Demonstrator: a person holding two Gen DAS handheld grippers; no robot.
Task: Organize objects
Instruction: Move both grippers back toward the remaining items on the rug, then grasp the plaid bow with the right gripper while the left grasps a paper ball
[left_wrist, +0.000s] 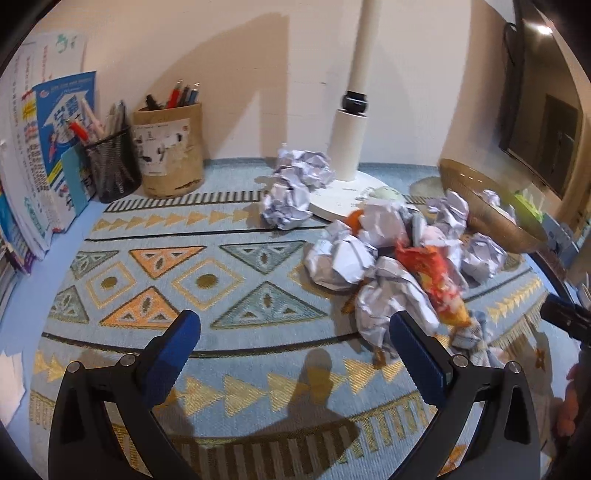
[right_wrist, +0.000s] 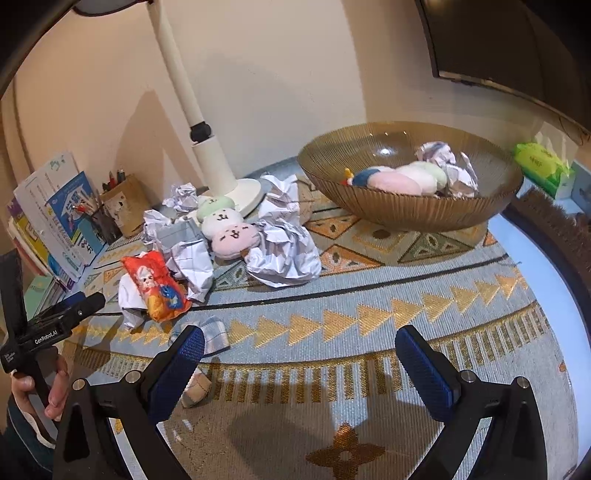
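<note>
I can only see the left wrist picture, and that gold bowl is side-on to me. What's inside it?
Observer: A plush made of pink, white and green lumps lies in the bowl, next to crumpled paper.
Operator: Is anything soft buried in the pile by the lamp?
Observer: Yes. A second plush with little faces lies among the paper balls, in front of the lamp base.
</note>
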